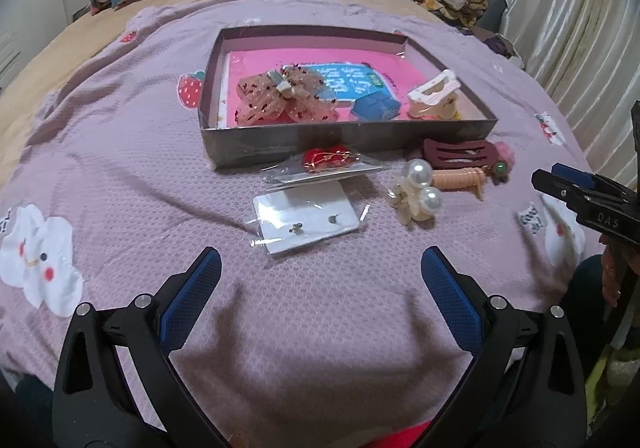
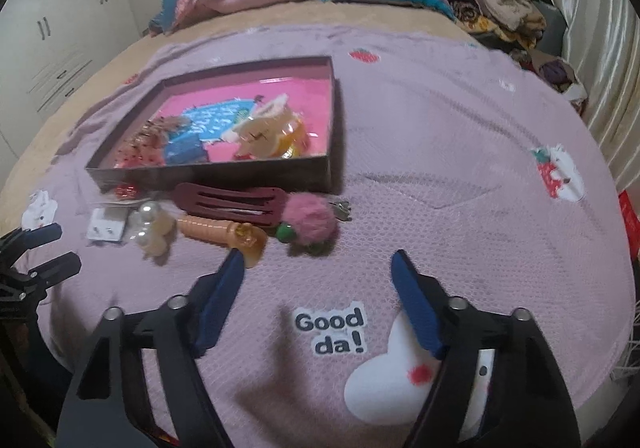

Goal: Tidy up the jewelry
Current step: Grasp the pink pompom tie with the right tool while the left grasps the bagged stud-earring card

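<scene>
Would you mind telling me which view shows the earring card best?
The left wrist view: the earring card lies sharp and unobstructed ahead of the open left gripper, both studs visible. In the right wrist view the card is small, blurred, near the left edge, beside the pearl clip.

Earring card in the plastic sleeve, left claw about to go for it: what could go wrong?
1. The earring card lies flat on the soft blanket; the open left claw may pinch fabric or slide off the slick sleeve.
2. The red brooch packet overlaps its far edge and could get dragged.
3. The pearl clip sits close beside it, so a wide approach may knock it.
</scene>
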A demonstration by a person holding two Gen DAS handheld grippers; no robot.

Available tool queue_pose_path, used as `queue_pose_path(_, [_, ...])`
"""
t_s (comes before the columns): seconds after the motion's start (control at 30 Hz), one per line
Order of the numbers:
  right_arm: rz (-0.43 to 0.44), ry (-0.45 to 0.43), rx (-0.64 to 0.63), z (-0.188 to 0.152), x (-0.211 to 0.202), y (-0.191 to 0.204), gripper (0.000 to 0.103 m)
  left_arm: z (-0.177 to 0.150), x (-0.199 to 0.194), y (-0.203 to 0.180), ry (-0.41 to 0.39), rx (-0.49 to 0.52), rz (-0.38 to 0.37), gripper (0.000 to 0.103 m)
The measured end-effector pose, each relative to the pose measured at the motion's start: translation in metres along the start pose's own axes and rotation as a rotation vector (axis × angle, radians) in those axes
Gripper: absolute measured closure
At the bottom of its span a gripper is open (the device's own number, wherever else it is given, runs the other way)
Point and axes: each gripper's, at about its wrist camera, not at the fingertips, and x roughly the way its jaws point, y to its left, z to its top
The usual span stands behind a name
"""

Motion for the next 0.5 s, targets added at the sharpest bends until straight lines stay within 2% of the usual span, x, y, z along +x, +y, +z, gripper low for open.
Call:
queue_pose_path(0.17, [0.012,0.016,-0.002,0.006,0.017,0.0,0.053,0.003,0.014,0.004,0.019,-0.013,0.0,0.01])
queue_pose_path(0.37, [0.03,0.042,-0.003,0.018,0.038,0.001,0.059,0.007,0.026,0.008,0.031,-0.031,-0.006,0.01])
queue_pose_path(0.5, [0.052,0.063,-0.002,0.023,0.049,0.003,0.071,0.011,0.031,0.007,0.036,-0.035,-0.007,0.01])
